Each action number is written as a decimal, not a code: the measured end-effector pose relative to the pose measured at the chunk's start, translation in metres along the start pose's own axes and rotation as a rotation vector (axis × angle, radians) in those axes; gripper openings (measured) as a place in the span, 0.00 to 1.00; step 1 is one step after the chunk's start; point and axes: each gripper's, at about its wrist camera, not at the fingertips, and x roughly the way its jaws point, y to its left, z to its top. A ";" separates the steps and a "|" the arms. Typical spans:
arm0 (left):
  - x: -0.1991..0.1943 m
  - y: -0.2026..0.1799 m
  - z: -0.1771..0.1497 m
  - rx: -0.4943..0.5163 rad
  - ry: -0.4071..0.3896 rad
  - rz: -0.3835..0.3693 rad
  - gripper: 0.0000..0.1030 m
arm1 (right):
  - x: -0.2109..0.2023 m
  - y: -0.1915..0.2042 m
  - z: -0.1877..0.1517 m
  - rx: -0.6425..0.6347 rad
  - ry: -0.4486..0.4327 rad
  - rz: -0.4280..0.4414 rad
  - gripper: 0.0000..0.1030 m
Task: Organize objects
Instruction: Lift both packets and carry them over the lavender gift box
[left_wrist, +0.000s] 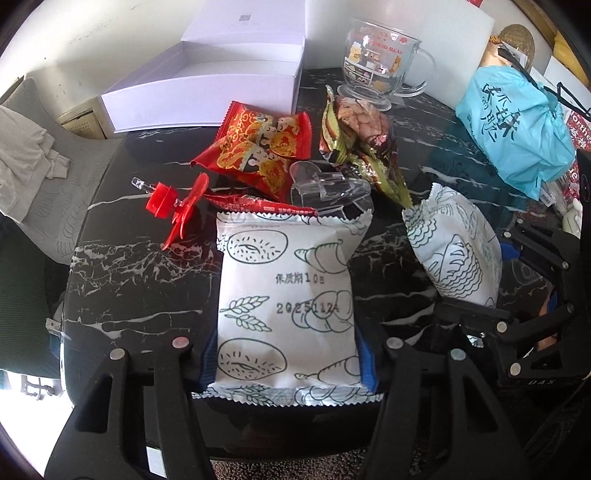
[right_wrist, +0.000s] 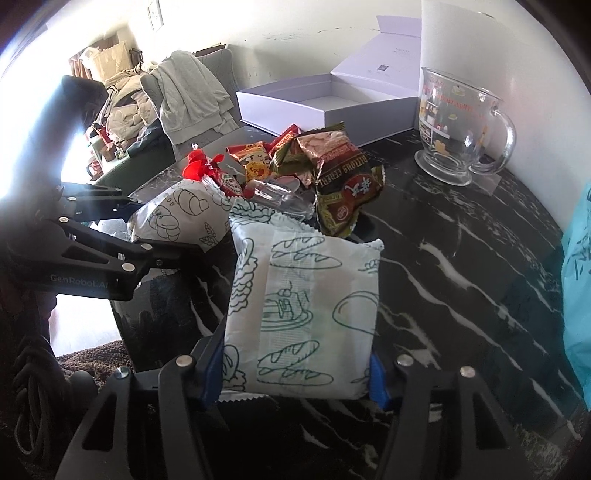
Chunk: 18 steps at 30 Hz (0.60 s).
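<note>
My left gripper is shut on a white bread packet with green drawings and a printed date, holding it by its sides above the black marble table. My right gripper is shut on a second white bread packet. That packet and the right gripper also show at the right of the left wrist view. The left gripper's packet shows at the left of the right wrist view. An open white box stands at the table's back.
A red snack packet, a brown-green snack packet, a clear plastic scoop and a red plastic toy lie mid-table. A glass mug stands behind, a blue bag at right. A chair with clothes is on the left.
</note>
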 end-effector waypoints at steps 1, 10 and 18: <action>-0.001 -0.001 -0.001 0.001 -0.001 -0.004 0.54 | -0.001 0.001 0.000 -0.002 -0.001 0.000 0.60; -0.017 -0.003 -0.006 -0.002 -0.024 -0.039 0.54 | -0.014 0.007 0.000 -0.001 -0.026 -0.001 0.60; -0.029 -0.002 -0.007 -0.031 -0.045 -0.136 0.54 | -0.022 0.006 -0.001 0.025 -0.046 0.023 0.60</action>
